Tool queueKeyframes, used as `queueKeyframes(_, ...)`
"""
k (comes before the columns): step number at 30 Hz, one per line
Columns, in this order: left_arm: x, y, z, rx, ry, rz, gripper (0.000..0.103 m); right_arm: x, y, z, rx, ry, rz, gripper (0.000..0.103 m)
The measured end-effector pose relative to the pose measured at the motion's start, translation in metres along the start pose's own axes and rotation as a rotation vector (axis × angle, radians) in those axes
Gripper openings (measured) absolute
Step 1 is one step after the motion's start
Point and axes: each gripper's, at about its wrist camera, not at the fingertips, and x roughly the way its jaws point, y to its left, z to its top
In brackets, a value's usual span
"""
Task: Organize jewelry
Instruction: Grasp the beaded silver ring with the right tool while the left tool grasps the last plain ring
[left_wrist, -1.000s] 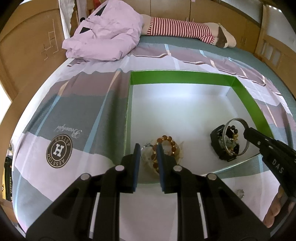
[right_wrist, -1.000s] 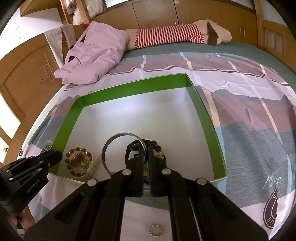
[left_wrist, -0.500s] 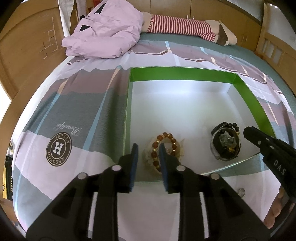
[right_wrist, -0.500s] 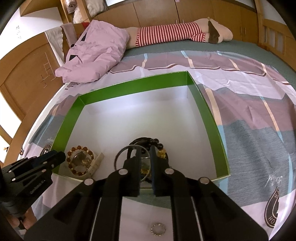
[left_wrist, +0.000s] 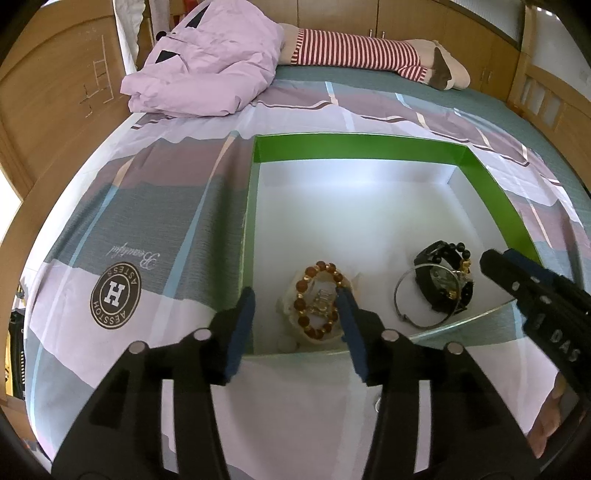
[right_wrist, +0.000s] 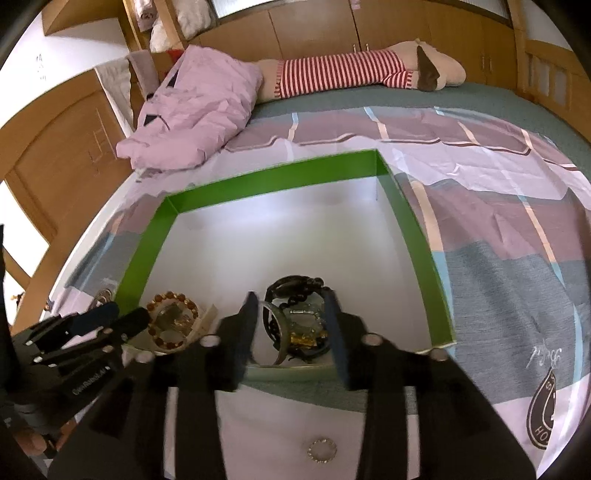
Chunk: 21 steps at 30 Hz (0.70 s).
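Note:
A green-walled box (left_wrist: 358, 146) (right_wrist: 258, 177) with a white floor lies on the bed. At its near edge an amber bead bracelet (left_wrist: 318, 299) (right_wrist: 170, 317) rests on a small clear packet. To its right a silver bangle (left_wrist: 424, 295) (right_wrist: 275, 332) leans against a black watch with black beads (left_wrist: 443, 280) (right_wrist: 299, 306). My left gripper (left_wrist: 295, 302) is open over the near left corner, its right finger beside the amber bracelet. My right gripper (right_wrist: 291, 310) is open over the watch and bangle, empty. A small silver ring (right_wrist: 322, 449) lies on the sheet outside the box.
A crumpled pink quilt (left_wrist: 207, 70) and a long plush toy in a striped shirt (left_wrist: 369, 51) lie at the head of the bed. Wooden bed rails and cupboards (right_wrist: 406, 22) surround the mattress. Patterned sheet (left_wrist: 122, 236) covers the rest.
Both grippers opened. The right gripper lowered the silver bangle into the box and let it go beside the watch. The left gripper released what it held by the amber bracelet.

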Motion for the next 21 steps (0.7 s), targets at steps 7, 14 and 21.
queueKeyframes(7, -0.037, -0.012, -0.011, 0.046, -0.055, -0.025, 0.051, -0.036, -0.002, -0.004, -0.031, 0.006, 0.046, 0.042)
queueKeyframes(14, -0.038, -0.044, -0.051, 0.202, -0.001, -0.048, 0.051, -0.04, -0.009, -0.03, -0.076, 0.105, 0.019, 0.042)
queueKeyframes(21, 0.006, -0.046, -0.058, 0.167, 0.146, -0.084, 0.051, -0.03, -0.013, -0.044, -0.111, 0.174, -0.087, 0.045)
